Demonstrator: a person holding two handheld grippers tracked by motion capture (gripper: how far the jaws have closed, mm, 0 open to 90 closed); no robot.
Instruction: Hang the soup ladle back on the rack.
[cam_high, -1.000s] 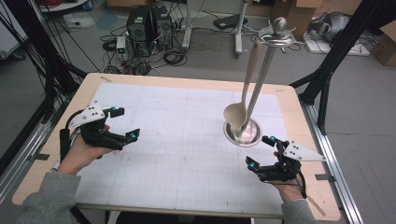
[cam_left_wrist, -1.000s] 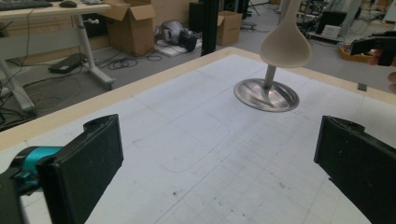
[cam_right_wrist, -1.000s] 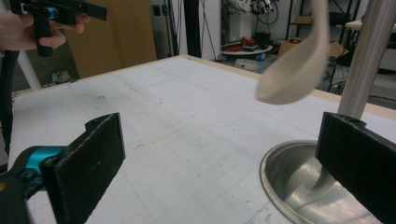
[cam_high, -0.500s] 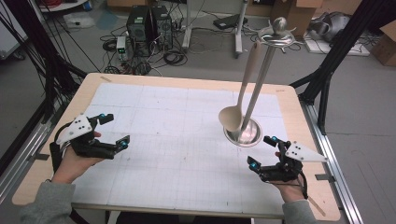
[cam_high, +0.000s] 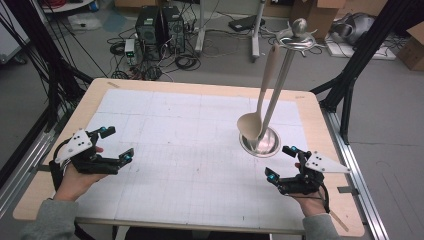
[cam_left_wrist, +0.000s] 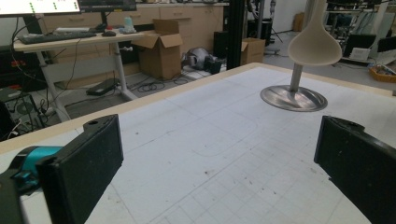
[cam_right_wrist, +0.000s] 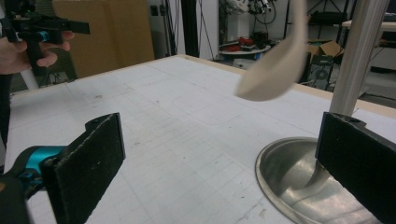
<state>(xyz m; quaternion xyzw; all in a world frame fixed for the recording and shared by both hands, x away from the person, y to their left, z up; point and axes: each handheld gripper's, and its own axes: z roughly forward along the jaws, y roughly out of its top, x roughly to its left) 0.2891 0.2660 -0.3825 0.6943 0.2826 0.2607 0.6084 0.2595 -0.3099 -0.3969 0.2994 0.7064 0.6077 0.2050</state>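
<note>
Left gripper (cam_high: 116, 146) has backed off to the near left edge of the table (cam_high: 165, 120), jaws spread, nothing held. Right gripper (cam_high: 281, 162) sits just short of the stand (cam_high: 260, 142), jaws spread too. Spoon (cam_high: 252, 122) hangs from the stand's top, blurred in the right gripper view, so likely swinging. Hanging looks done; both hands clear.

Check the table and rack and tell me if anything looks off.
Nothing stands out. The wooden spoon hangs from the metal rack, bowl down above the rack's round base; it looks blurred in the right gripper view. Both grippers, left and right, are open and apart from it.
</note>
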